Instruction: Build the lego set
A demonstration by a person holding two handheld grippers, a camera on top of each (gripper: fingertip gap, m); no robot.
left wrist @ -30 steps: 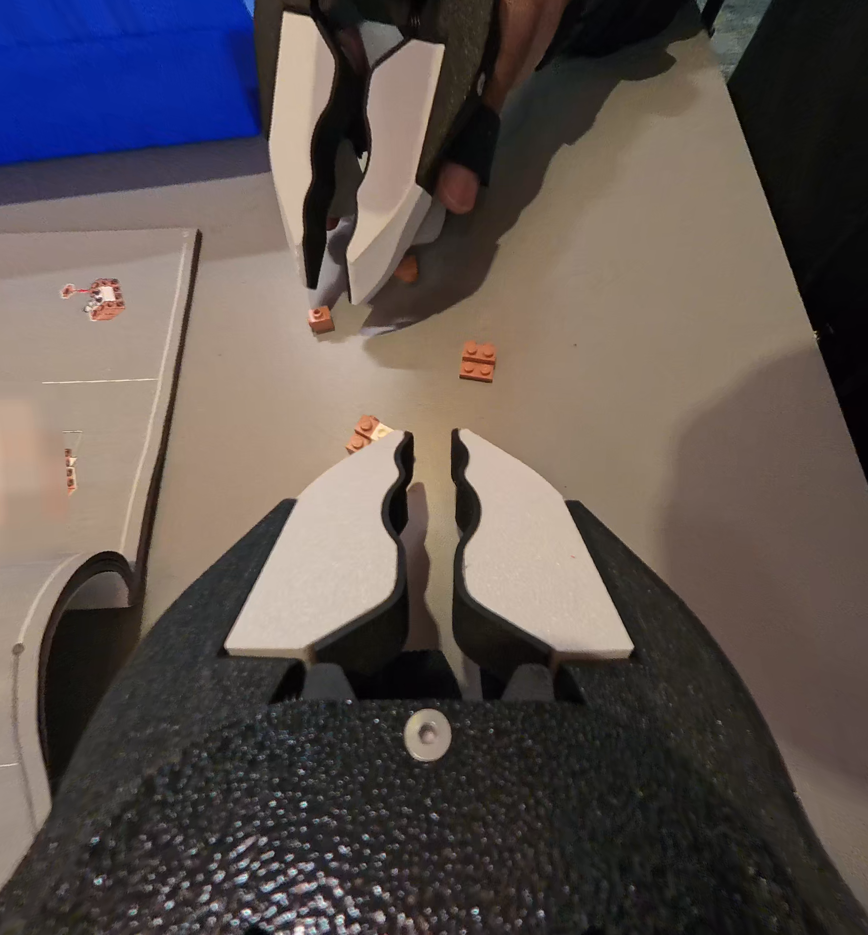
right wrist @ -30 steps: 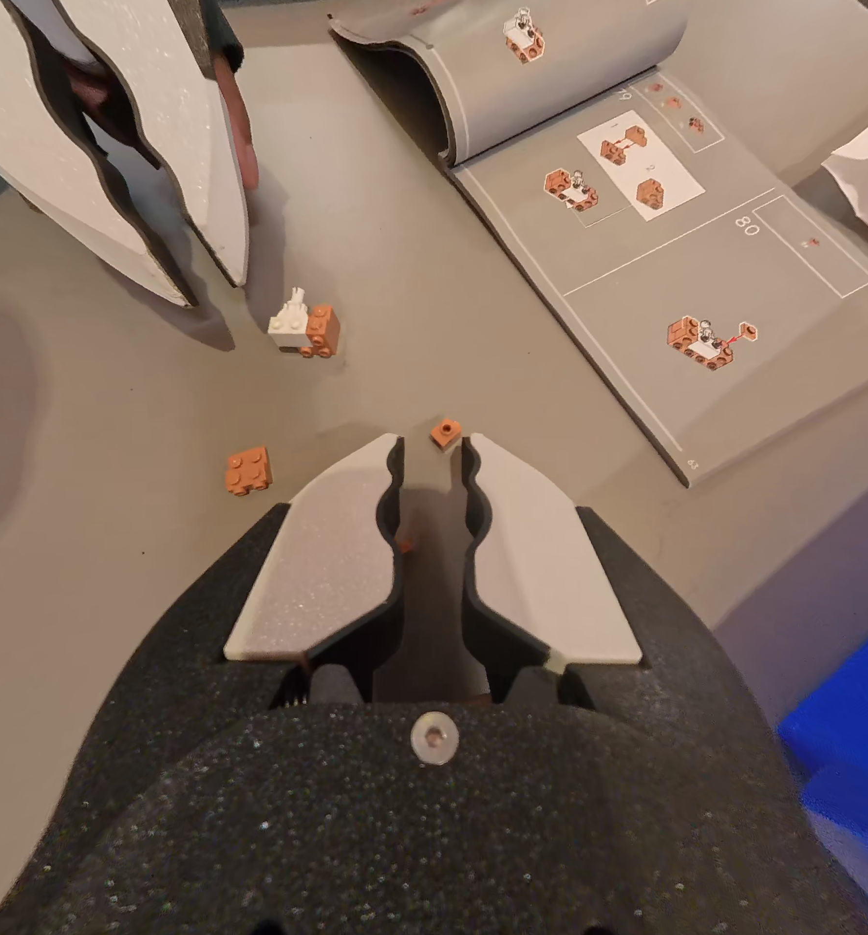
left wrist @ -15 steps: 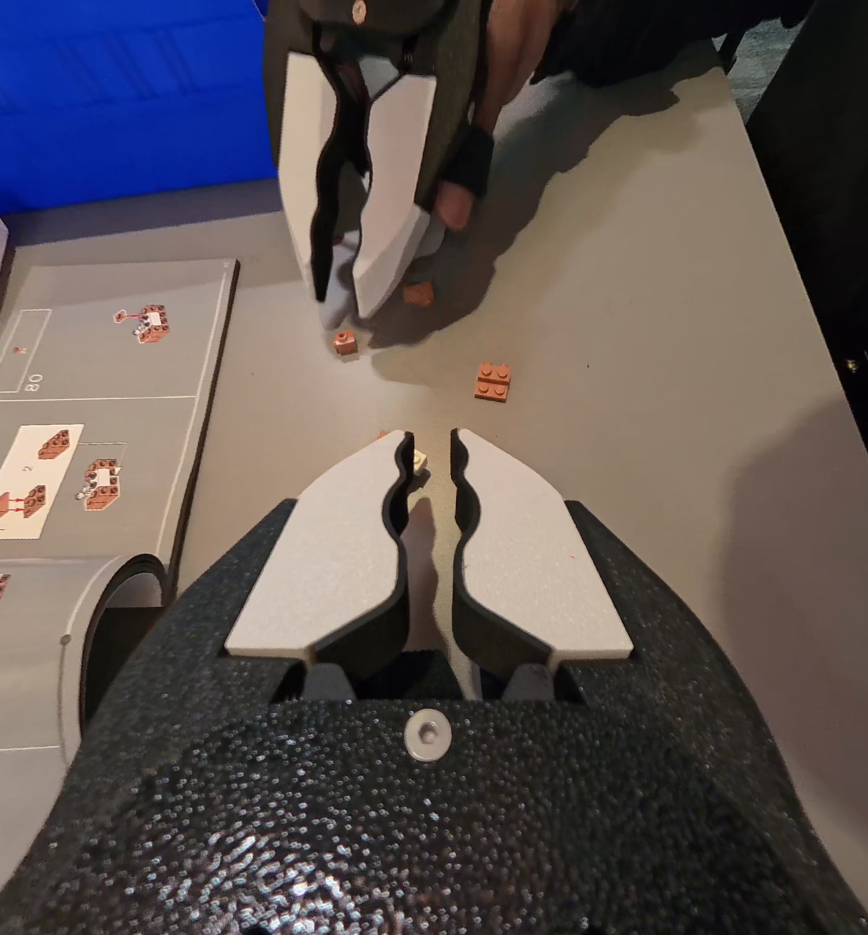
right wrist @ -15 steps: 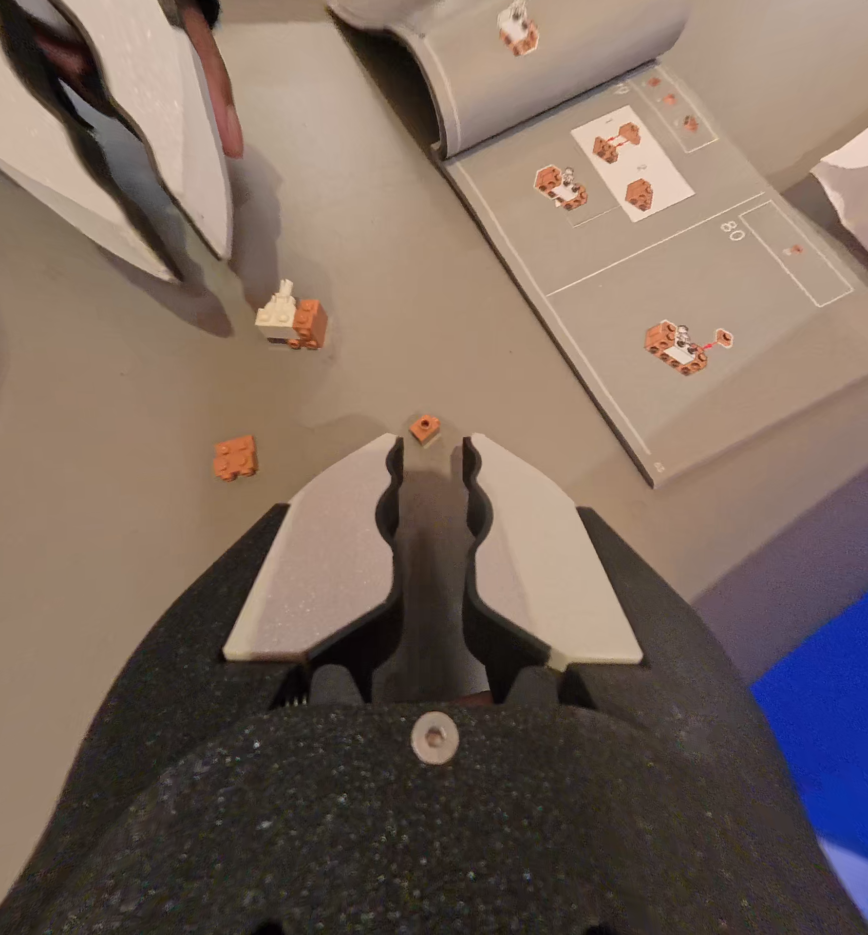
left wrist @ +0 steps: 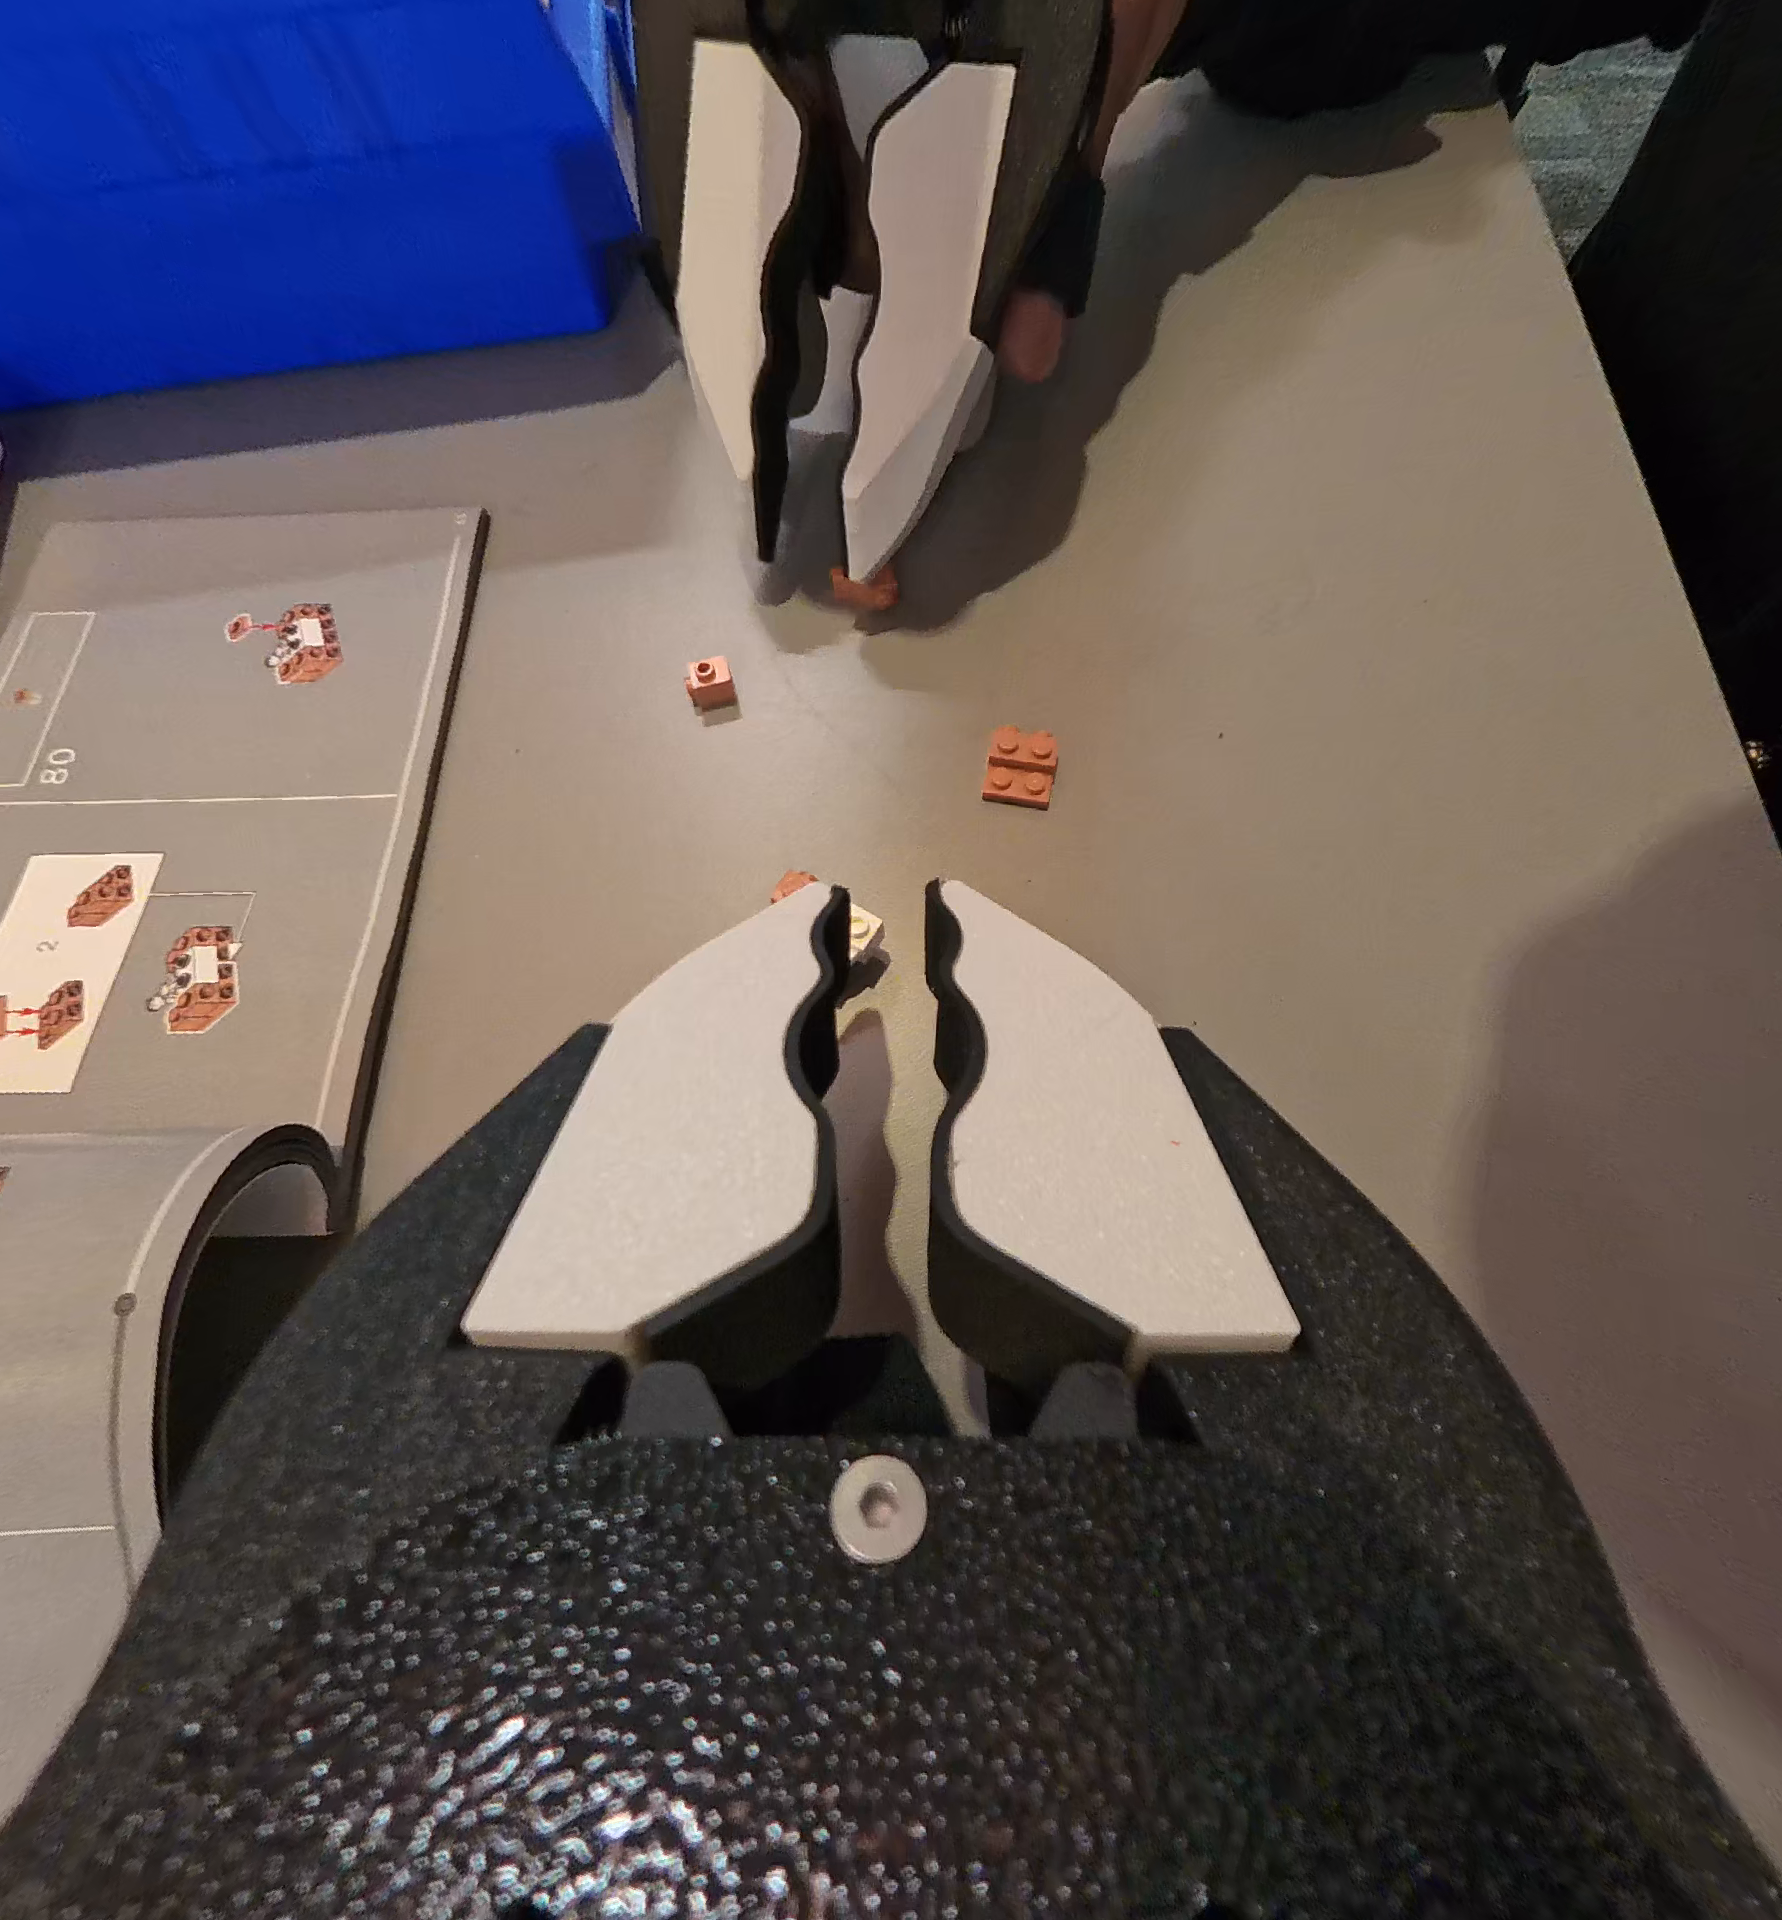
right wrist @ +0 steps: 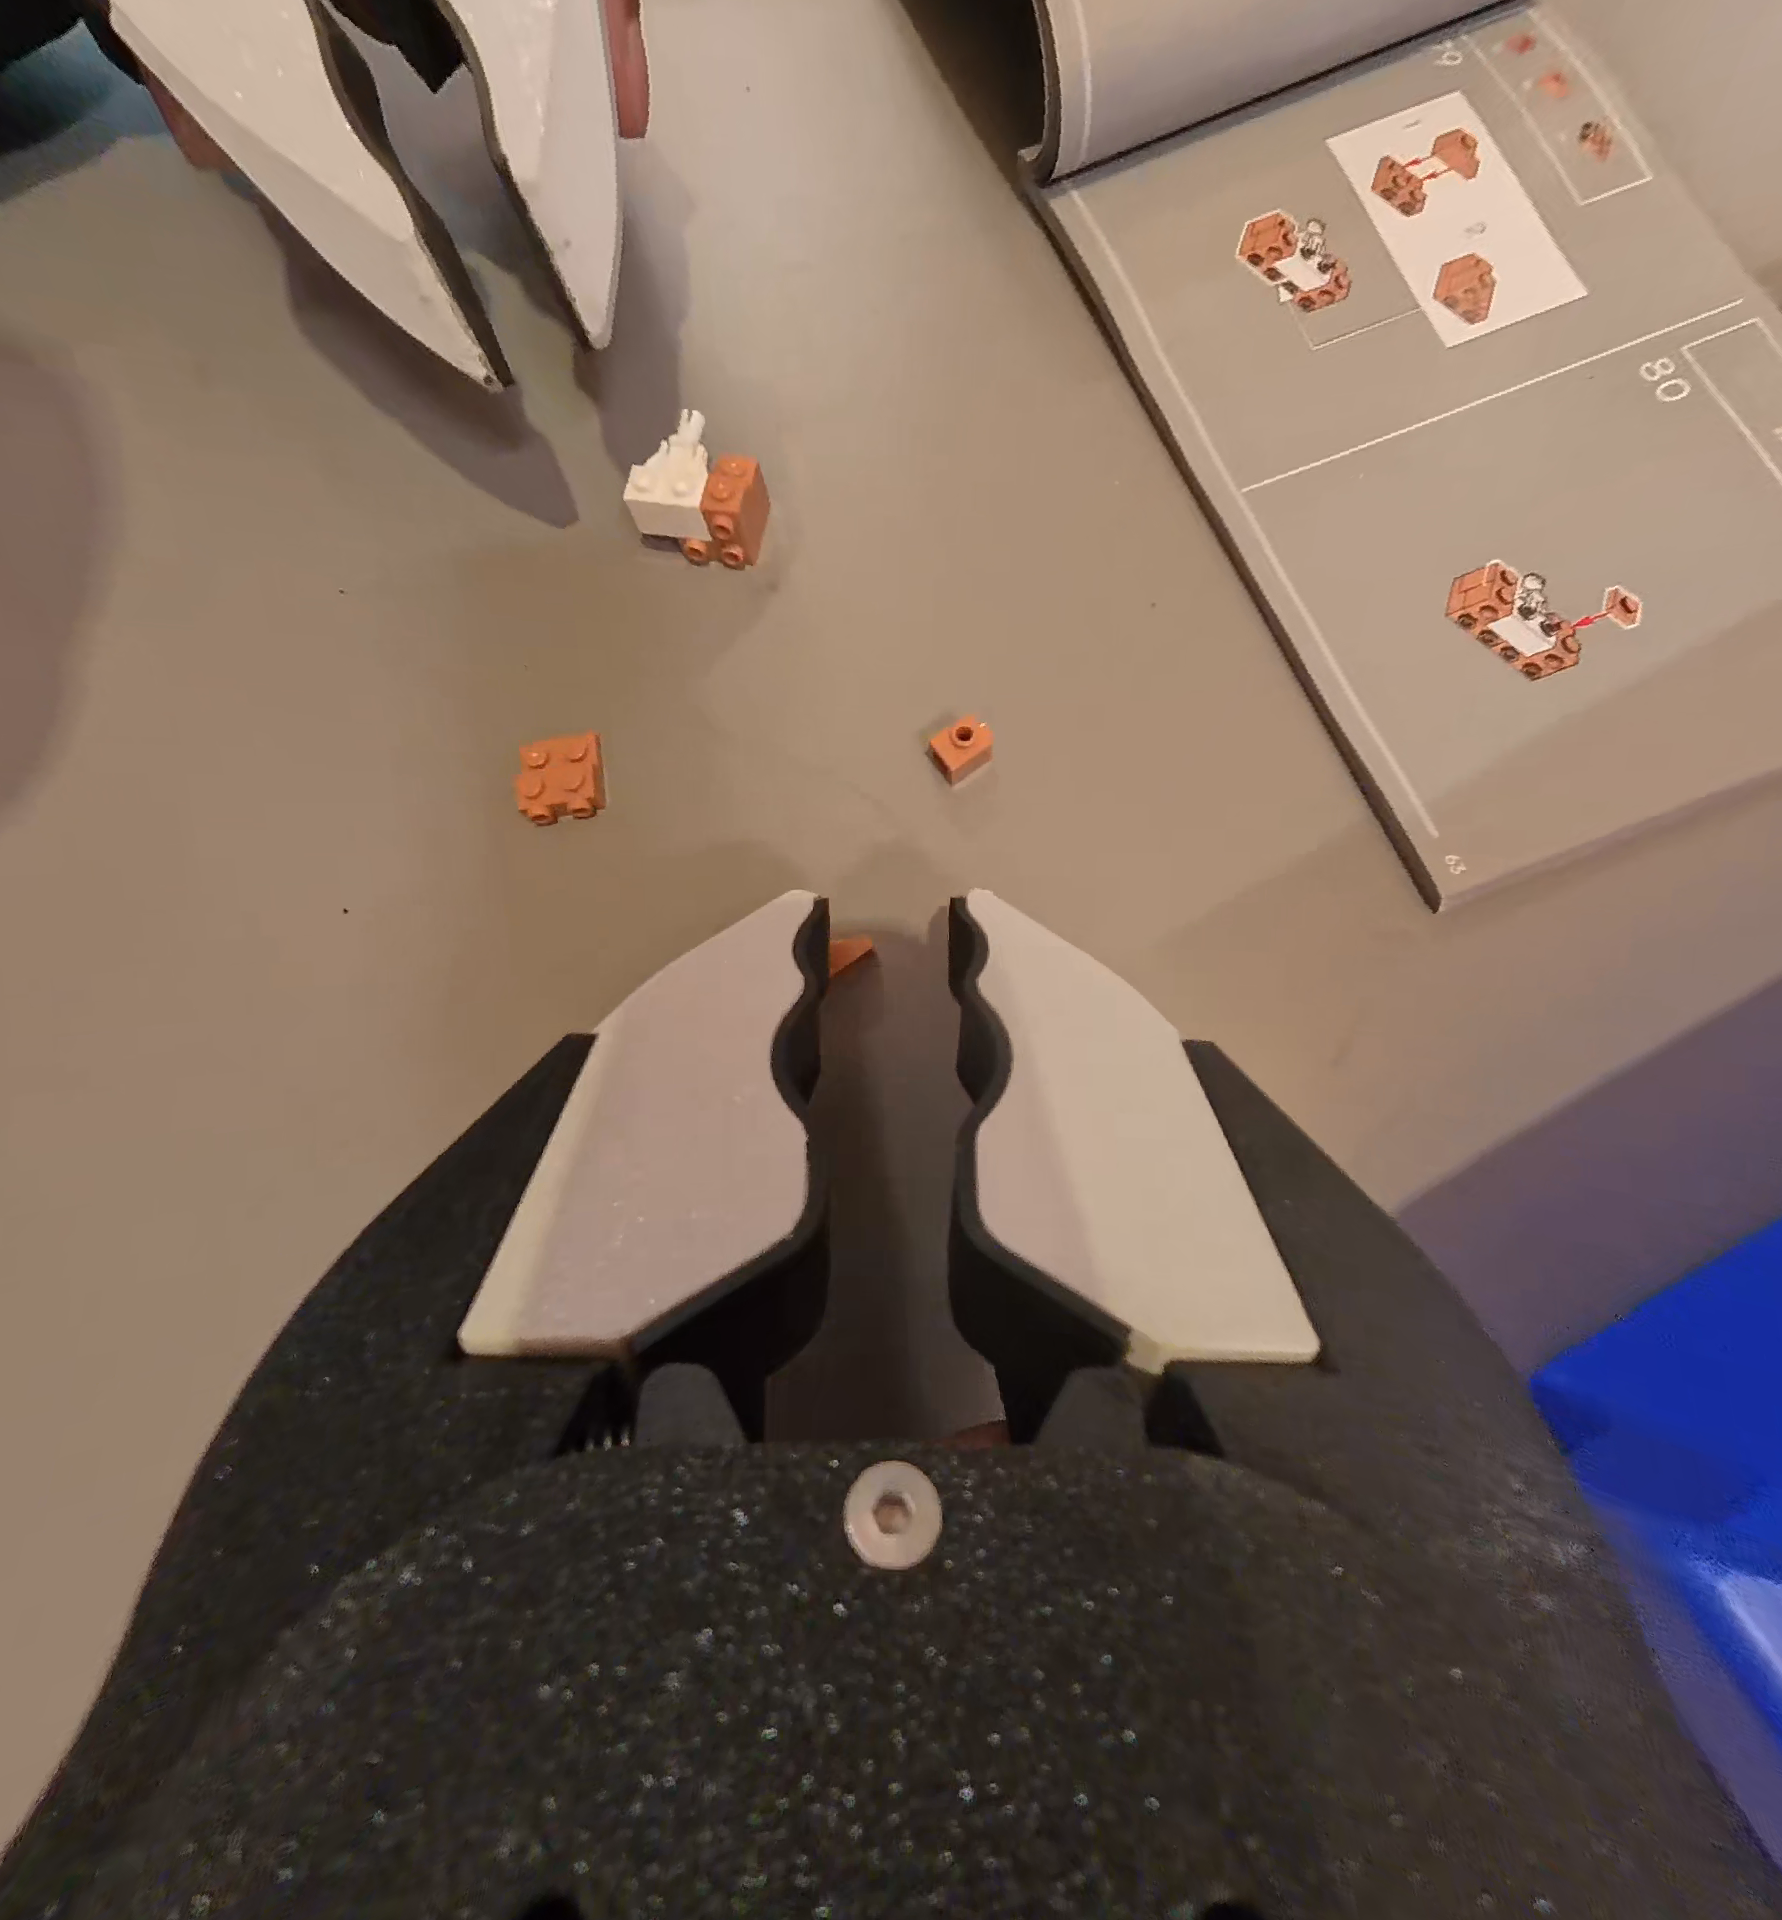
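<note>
- Since the earlier frames, both views have drawn back: the small orange one-stud brick (right wrist: 962, 746), formerly at the right gripper's tips, now lies clear ahead of them, and more of the open instruction booklet (left wrist: 191, 790) shows at left of the left wrist view.
- Left gripper (left wrist: 879, 914): jaws slightly parted, nothing clamped. A white-and-orange brick assembly (left wrist: 863, 928) sits on the table at the tips, against the left finger — a gap shows on the right side.
- Right gripper (right wrist: 882, 925): jaws parted wider, nothing gripped. A small orange piece (right wrist: 849, 954) lies on the table just inside the left fingertip — contact cannot be told.
- Orange two-by-two plate (right wrist: 561, 779) lies centre left of the right wrist view, apart from the rest.
- Grey table (left wrist: 1282, 623) carries all pieces; a blue bin (left wrist: 243, 177) stands upper left of the left wrist view.
</note>
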